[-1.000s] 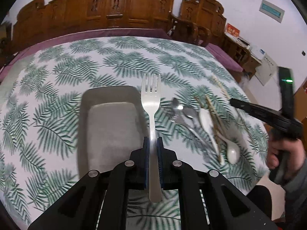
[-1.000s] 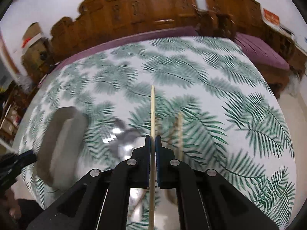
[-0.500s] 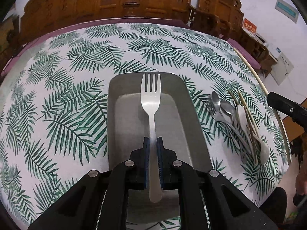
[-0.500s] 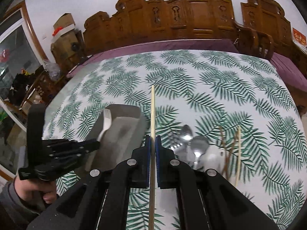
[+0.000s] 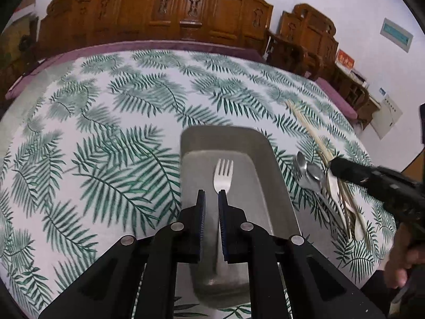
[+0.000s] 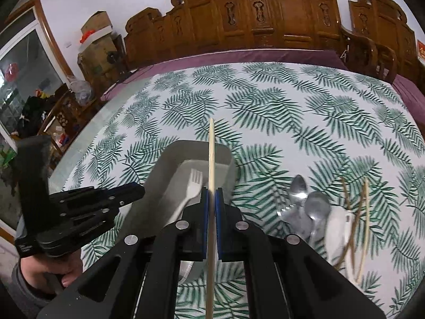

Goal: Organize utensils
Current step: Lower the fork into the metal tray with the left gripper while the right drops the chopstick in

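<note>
Both views are evenly and softly lit, with no single lamp in sight; the window (image 6: pixel 24 79) well left of the right gripper (image 6: pixel 212 194) shows pale daylight. Shadows are faint and diffuse. The tray (image 5: pixel 268 159) ahead of the left gripper (image 5: pixel 211 196) gives a dull sheen, and the metal spoons (image 6: pixel 305 199) to the right of the right gripper carry small bright glints. Fisheye distortion bows the table edge (image 5: pixel 159 46) and the carved chairs (image 6: pixel 279 13) beyond, and black vignetting fills the corners. Motion blur smears the white spoon (image 6: pixel 338 228) and chopsticks (image 6: pixel 364 212) lower right of the right gripper; the grippers' own bodies stay sharp.
</note>
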The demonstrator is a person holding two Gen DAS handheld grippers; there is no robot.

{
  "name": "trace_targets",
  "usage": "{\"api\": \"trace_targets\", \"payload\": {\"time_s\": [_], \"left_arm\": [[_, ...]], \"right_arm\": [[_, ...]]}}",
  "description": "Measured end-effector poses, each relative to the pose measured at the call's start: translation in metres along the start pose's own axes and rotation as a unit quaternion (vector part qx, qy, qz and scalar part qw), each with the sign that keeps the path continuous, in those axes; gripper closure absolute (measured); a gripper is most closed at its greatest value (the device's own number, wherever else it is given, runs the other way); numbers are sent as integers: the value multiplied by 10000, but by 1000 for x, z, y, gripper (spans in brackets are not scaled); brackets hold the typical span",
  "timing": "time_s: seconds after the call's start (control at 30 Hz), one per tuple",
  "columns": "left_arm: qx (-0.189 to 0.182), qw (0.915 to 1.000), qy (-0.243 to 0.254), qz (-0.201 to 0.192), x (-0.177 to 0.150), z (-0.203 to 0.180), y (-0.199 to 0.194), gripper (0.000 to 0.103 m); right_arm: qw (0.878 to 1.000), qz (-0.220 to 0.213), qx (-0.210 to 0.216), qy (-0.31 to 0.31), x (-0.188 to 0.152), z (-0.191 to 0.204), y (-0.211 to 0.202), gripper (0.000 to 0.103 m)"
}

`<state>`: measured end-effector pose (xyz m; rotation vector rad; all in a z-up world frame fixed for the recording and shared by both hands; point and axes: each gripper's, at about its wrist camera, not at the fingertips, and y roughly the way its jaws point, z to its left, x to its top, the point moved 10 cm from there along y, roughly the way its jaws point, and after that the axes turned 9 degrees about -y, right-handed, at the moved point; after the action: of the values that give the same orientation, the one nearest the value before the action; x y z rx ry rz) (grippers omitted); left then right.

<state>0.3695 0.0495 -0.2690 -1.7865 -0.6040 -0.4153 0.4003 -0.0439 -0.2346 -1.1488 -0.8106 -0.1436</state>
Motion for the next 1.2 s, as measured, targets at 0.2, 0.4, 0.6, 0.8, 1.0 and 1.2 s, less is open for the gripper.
{"api": "trace_targets", "payload": {"time_s": [0.2,0.4,0.6,0.8,1.0,1.2], "left_arm": [[95,9996,32,-281,11,13,-19,85],[144,9991,-109,-389,18,32,-27,78],[184,9988,-154,-428,20,40,-30,78],[213,9987,-138,-442,20,40,-30,78],[200,9986,-105,-473,19,37,-31,74],[108,9984,52,-560,15,17,-35,66]], "right_arm": [[9997,173,160,10,-1,24,30,97],[9995,280,138,101,0,36,55,97],[9984,394,242,337,-4,46,78,97],[9970,484,306,517,-4,57,93,96],[9973,442,308,499,-6,51,85,93],[9999,59,-53,86,-11,22,34,93]]}}
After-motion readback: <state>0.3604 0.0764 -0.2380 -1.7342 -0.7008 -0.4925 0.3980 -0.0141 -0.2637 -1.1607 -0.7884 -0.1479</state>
